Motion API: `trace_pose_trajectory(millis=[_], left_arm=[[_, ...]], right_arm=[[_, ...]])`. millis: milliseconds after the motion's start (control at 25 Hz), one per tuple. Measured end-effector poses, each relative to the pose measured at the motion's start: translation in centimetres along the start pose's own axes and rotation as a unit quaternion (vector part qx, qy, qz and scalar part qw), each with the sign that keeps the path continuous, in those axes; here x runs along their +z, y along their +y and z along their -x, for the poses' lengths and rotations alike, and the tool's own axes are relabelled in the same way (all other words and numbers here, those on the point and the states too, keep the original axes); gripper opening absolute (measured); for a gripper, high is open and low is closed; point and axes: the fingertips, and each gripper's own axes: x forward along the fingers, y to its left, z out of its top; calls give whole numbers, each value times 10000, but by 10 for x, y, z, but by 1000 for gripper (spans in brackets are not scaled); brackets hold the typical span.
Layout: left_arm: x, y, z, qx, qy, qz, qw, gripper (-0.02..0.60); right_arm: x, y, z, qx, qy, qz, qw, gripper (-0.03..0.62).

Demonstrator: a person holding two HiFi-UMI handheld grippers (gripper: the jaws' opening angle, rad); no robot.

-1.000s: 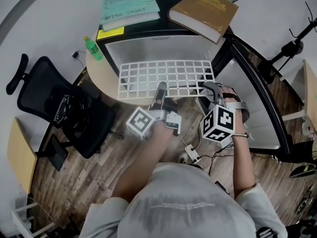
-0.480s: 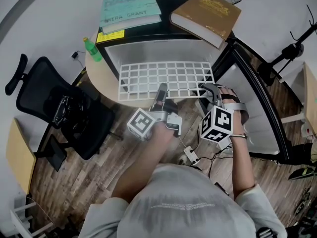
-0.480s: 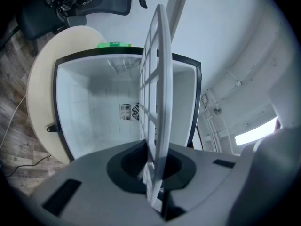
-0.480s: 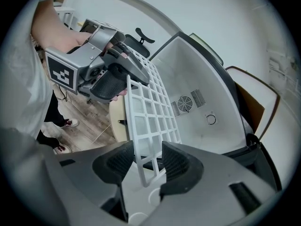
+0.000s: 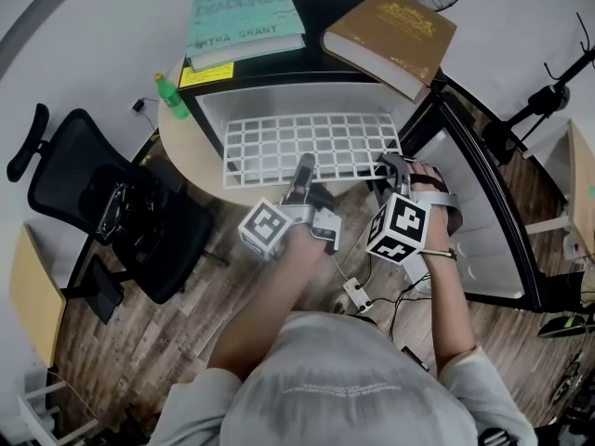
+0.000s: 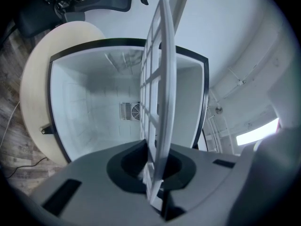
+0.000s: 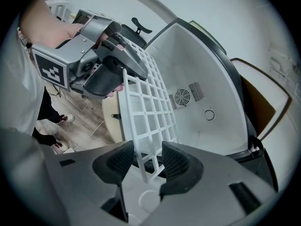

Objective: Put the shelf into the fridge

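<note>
A: We're right in the insertion step. The shelf (image 5: 311, 147), a white grid, sits flat across the mouth of the open fridge (image 5: 212, 110), far edge in under the top rim, near edge out in the room.

B: Both ends are held. The left tool (image 5: 302, 173) is pinching the near edge close to the middle; its own view has the grid edge-on, clamped between the pads. The right tool (image 5: 389, 167) is closed on the near right corner, and its view shows that corner sitting between the jaws.

A: So what next? I'd say a straight, level push toward the back wall and its fan vent (image 6: 131, 111), both tools advancing together so the grid doesn't skew and jam against the side walls.

B: Agreed. I can't make out side ledges for it to ride on, so finding the height is the tricky part.

A: Around it: a teal book (image 5: 244, 12) and a brown book (image 5: 390, 28) lie on top of the fridge, out of the path. The door (image 5: 483, 203) swings wide open on the right.

B: A round surface (image 5: 191, 156) is beside the fridge on the left with a green bottle (image 5: 170, 94) on it, and an office chair (image 5: 102, 212) beyond. Cables (image 5: 358, 294) trail on the floor underfoot. Nothing blocks the cavity itself.
</note>
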Motion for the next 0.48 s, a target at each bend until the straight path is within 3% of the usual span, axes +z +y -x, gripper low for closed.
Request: trace_pose_trajectory(millis=[320,480], left_arm=[[7,6,-18,30,71,-46,10000,34],[12,9,-25,22,104,-66,9999,34]], right_arm=[[2,-13,-17,-3,279,-92,9996,196],[2,-15,-26,35,414,-465,9981,181]])
